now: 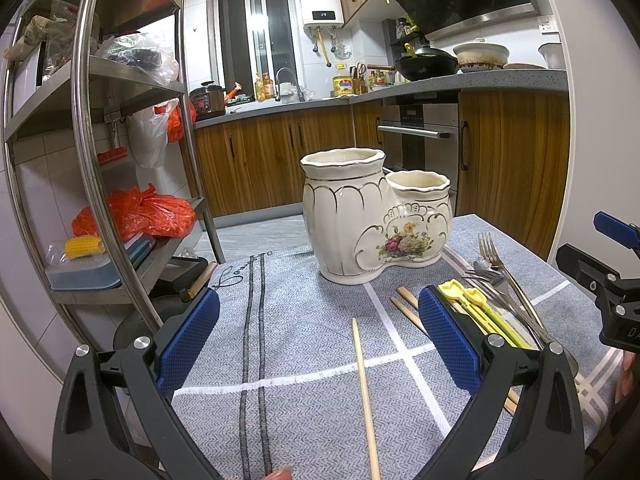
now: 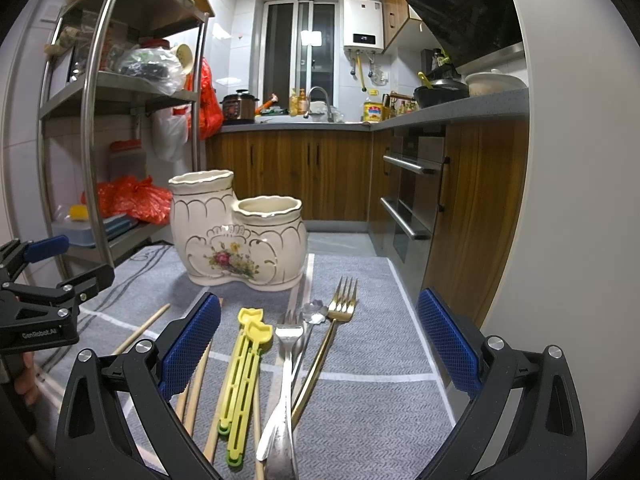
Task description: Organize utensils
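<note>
Your utensils lie in a loose bunch on the grey cloth (image 2: 360, 408), low in the centre of the right wrist view. The silver fork (image 2: 286, 364) rests with its tines pointing away from you, and the gold fork (image 2: 328, 340) lies just to its right, its handle crossing under the silver one. A small flower-ended spoon (image 2: 313, 312) sits between their heads. Left of them are two yellow-green clips (image 2: 244, 368) side by side, then several wooden chopsticks (image 2: 198, 392) partly hidden behind your right gripper's left finger. One more chopstick (image 1: 364, 396) lies apart, running up the lower centre of the left wrist view, between the left gripper's fingers.

The ceramic holder (image 1: 372, 216) stands upright on the cloth beyond the utensils, in the middle of both views. It has a tall compartment and a shorter one joined to it; what shows of both mouths looks empty.

Your left gripper (image 1: 318, 336) has its jaws spread wide, holding nothing, above the lone chopstick. Your right gripper (image 2: 318, 340) is likewise spread wide and empty, framing the forks and clips.

A steel shelf rack (image 1: 88, 128) fills the left of both frames, and wooden cabinets (image 2: 304, 168) run across the background.
</note>
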### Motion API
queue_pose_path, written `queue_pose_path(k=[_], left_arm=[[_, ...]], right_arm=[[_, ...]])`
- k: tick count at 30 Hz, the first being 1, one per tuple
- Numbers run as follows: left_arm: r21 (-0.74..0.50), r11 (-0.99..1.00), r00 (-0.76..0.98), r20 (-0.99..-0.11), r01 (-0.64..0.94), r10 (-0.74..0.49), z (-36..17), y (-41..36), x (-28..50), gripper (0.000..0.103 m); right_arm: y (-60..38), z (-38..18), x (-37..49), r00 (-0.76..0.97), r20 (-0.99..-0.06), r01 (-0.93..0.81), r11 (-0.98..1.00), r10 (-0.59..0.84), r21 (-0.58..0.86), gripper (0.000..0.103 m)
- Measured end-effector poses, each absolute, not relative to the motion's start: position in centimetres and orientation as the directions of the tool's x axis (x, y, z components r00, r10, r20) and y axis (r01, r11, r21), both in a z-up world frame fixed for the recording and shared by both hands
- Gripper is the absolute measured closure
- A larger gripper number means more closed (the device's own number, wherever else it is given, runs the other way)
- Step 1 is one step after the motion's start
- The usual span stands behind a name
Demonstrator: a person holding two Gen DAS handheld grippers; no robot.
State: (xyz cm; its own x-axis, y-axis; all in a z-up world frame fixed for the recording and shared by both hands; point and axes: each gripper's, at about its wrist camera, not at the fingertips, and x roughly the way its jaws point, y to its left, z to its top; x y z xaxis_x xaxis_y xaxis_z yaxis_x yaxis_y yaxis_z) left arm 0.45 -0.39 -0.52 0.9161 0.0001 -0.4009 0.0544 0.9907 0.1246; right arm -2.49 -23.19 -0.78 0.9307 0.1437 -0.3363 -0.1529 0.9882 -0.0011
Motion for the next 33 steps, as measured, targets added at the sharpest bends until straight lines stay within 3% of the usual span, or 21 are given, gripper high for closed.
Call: queue_pose_path(k=[16, 20, 28, 33], left_arm=[[0.143, 0.985, 0.908, -0.418, 0.096, -0.028, -0.3, -1.1, 0.3, 0.005], [0.15, 0.976, 0.906, -0.415, 0.159, -0.084, -0.5, -0.8, 0.2, 0.005], [0.207, 0.948, 0.809, -0.583, 0.244, -0.081, -1.3, -1.2, 1.9, 0.005], [0.252, 0.927, 0.766, -0.64, 0.279, -0.057, -2.6, -1.3, 2.1, 0.005]], right_arm=[[-23.3, -0.7, -2.6, 0.93, -0.337, -0.152, 0.988, 0.144, 0.003, 0.005], [-23.4, -0.8, -2.4, 0.927, -0.346, -0.152, 0.988, 0.145, 0.008, 0.005], [-24.1, 0.0, -1.5, 0.899, -0.411, -0.173, 0.985, 0.15, -0.02, 0.005], [-23.9, -0.4, -0.6, 0.843, -0.517, -0.217, 0.974, 0.15, -0.071, 0.005]])
